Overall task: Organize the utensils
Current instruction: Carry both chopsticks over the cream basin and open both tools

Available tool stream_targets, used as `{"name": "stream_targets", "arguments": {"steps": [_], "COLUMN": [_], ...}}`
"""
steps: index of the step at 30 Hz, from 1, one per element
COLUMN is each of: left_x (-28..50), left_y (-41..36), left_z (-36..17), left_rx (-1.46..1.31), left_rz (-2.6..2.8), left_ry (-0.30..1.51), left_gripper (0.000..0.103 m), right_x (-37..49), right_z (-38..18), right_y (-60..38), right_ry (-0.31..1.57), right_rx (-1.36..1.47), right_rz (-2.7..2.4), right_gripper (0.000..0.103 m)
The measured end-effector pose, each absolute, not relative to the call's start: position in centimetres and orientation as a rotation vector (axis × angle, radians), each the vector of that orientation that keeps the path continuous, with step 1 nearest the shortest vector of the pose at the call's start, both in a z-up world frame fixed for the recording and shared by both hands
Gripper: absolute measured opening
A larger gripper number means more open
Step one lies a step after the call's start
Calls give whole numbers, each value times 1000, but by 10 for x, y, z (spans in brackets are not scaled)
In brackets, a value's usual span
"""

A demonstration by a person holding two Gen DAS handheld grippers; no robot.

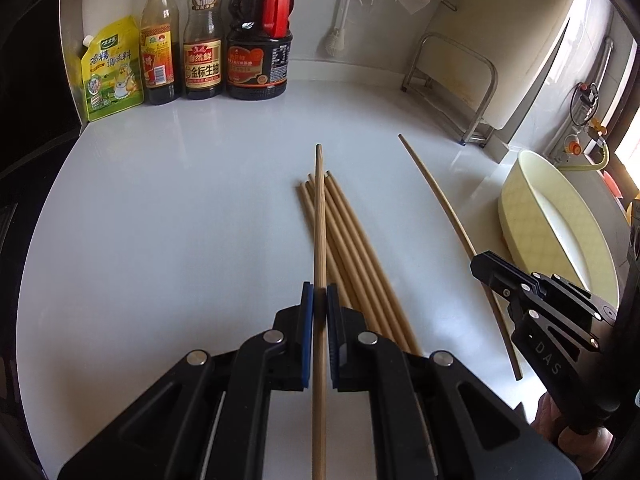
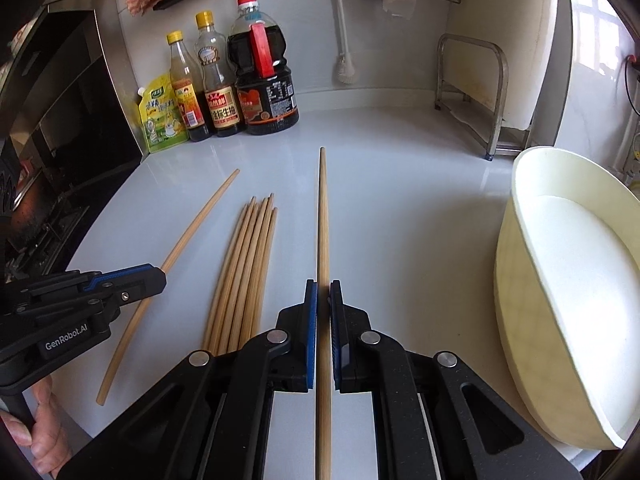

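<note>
Several wooden chopsticks lie in a bundle (image 1: pixel 352 248) on the white counter; the bundle also shows in the right wrist view (image 2: pixel 248 264). My left gripper (image 1: pixel 320 294) is shut on one chopstick (image 1: pixel 319 216), held just above the bundle's left side. My right gripper (image 2: pixel 323 290) is shut on another chopstick (image 2: pixel 322 216), to the right of the bundle. In the left wrist view the right gripper (image 1: pixel 486 266) holds its chopstick (image 1: pixel 440 200). In the right wrist view the left gripper (image 2: pixel 160 278) holds its chopstick (image 2: pixel 196 220).
Sauce bottles (image 1: pixel 240 40) and a yellow pouch (image 1: pixel 110 68) stand at the back left. A pale yellow basin (image 2: pixel 568 292) sits at the right. A metal rack (image 1: pixel 452 80) with a white board stands at the back right. A black stove (image 2: pixel 52 152) is on the left.
</note>
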State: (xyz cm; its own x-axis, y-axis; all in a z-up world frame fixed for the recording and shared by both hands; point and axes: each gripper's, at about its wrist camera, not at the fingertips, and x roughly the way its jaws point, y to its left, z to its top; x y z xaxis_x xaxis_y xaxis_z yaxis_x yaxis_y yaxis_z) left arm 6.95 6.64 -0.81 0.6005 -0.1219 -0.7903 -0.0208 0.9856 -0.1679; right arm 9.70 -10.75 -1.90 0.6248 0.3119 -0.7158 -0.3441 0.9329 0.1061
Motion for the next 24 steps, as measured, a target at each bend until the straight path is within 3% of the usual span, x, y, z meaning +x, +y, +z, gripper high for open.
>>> {"name": "stream_targets", "arguments": {"steps": [11, 24], "left_x": [98, 146], "left_y": [-25, -178], "left_z": [52, 61], "left_rx": [-133, -6], "left_rz": [-290, -534], "left_ry": [838, 847], "left_gripper": [7, 7], "right_x": [87, 99], "right_z": [47, 31], "right_y": [-208, -341], "right_ry": [688, 714], "right_rx": [130, 315], "right_rz": [193, -65], "right_gripper": [6, 6]}}
